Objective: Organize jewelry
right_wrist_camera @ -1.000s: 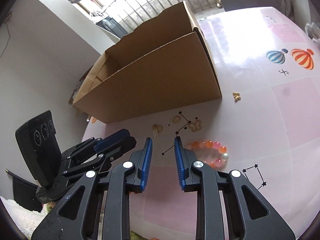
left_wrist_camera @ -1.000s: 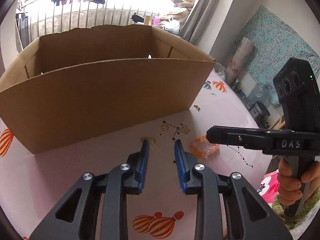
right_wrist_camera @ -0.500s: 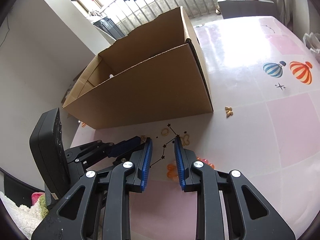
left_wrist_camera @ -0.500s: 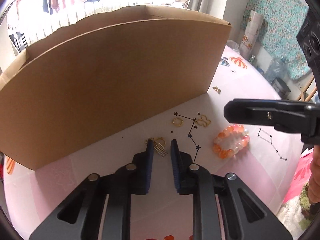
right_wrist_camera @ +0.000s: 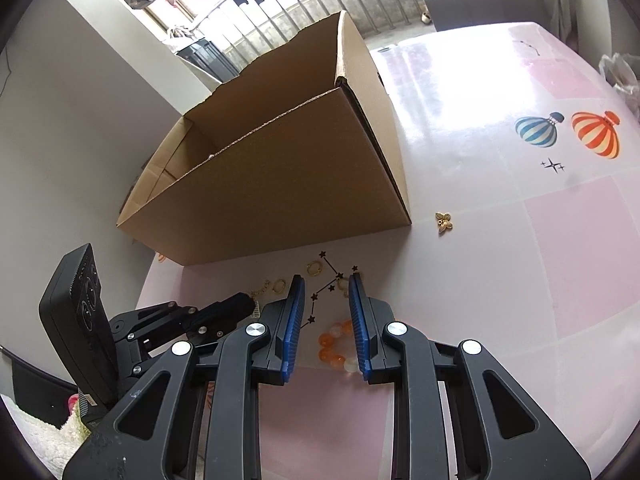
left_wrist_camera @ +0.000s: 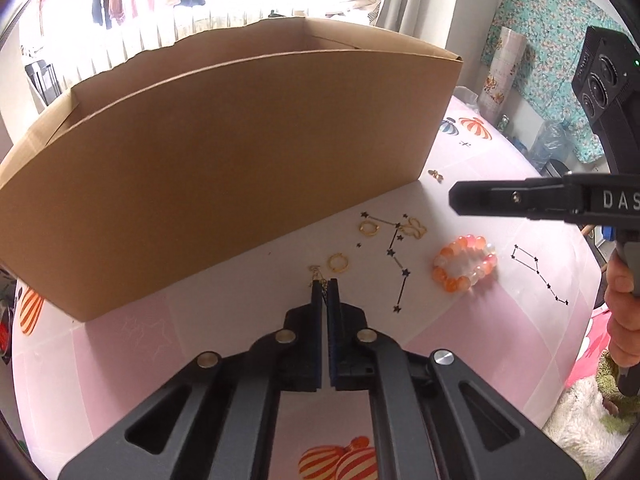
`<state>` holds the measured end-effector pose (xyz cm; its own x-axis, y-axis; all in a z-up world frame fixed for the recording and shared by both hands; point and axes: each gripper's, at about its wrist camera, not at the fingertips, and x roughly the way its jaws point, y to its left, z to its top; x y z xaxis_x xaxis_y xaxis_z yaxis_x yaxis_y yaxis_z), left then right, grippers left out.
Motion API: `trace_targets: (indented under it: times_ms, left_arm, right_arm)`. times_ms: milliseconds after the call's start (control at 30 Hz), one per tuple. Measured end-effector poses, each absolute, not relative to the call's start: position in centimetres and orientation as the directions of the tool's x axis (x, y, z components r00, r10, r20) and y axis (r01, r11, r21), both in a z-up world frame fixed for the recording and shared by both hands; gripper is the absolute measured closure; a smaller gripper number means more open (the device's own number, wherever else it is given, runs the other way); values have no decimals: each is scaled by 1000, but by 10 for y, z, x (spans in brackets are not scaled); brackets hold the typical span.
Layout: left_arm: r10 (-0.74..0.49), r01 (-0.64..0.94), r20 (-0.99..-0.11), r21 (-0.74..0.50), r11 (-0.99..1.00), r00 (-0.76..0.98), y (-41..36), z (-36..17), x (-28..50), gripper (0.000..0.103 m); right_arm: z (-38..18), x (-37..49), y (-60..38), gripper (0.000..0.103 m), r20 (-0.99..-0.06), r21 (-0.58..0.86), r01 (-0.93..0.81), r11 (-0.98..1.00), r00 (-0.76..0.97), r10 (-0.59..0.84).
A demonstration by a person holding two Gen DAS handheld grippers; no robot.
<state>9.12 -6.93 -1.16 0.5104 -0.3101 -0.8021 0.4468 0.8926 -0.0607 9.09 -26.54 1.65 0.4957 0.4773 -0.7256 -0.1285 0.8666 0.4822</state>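
gold chain piece: on the pink tablecloth right at the tips of the left gripper; a bit of chain shows in the slit between the pads, the rest trails out toward the box. Looks pinched, contact hard to confirm.
left gripper: jaws nearly closed, thin gap only, tips down on the cloth, apparently nipping the chain. Seen from the right wrist as a black snout low at left.
gold hoop A: flat on the cloth, just beyond the left tips, beside the chain.
gold hoop B: farther on, near the foot of the box front wall; also in the right wrist view.
gold butterfly outline: just right of hoop B, lying on the printed constellation.
bead bracelet: orange, pink and white beads, closed loop, flat on the cloth, right of the left gripper, apart from the gold bits. In the right wrist view it sits between and under the right fingers, partly hidden.
right gripper: jaws wide apart, blue pads facing, holding nothing, above the bracelet.
small butterfly charm: alone, near the box's right front corner; also.
cardboard box: open top, standing on the table behind all the jewelry.
table: pink cloth, balloon and star prints.
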Motion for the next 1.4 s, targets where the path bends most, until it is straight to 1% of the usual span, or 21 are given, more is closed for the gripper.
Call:
trace_targets:
  times_ms: [133, 233, 400, 600, 733, 867, 1067, 1333, 1400]
  left_arm:
    - [-300, 419, -800, -67, 905, 519, -54, -8, 83, 102]
    - [-288, 391, -796, -70, 918, 532, -42, -7, 78, 102]
    - [-283, 347, -799, -100, 932, 530, -29, -11, 76, 102]
    - [-282, 342, -798, -101, 934, 533, -18, -11, 75, 102]
    - [-276, 334, -799, -101, 937, 534, -14, -10, 75, 101]
    - [-274, 325, -806, -108, 940, 525, -17, -14, 77, 103]
    - [-278, 320, -807, -118, 940, 522, -12, -15, 79, 103]
    - [-278, 320, -806, -116, 940, 523, -12, -15, 79, 103]
    - [-277, 320, -806, -116, 940, 523, -11, -15, 79, 103]
  right_arm:
    - [20, 88, -268, 80, -724, 471, -122, 873, 512, 462]
    - [23, 87, -276, 80, -725, 446, -101, 889, 542, 425]
    - [19, 97, -284, 77, -755, 364, -72, 928, 561, 340]
    - [8, 114, -275, 77, -789, 220, -82, 972, 571, 227]
    - [4, 116, -268, 77, -792, 184, -88, 979, 577, 201]
    - [-3, 121, -264, 77, -805, 109, -107, 988, 573, 151]
    - [-6, 119, -258, 78, -804, 51, -157, 986, 579, 134]
    - [-11, 124, -259, 84, -801, 10, -211, 978, 583, 134]
    - [-11, 124, -259, 91, -802, 15, -224, 975, 579, 145]
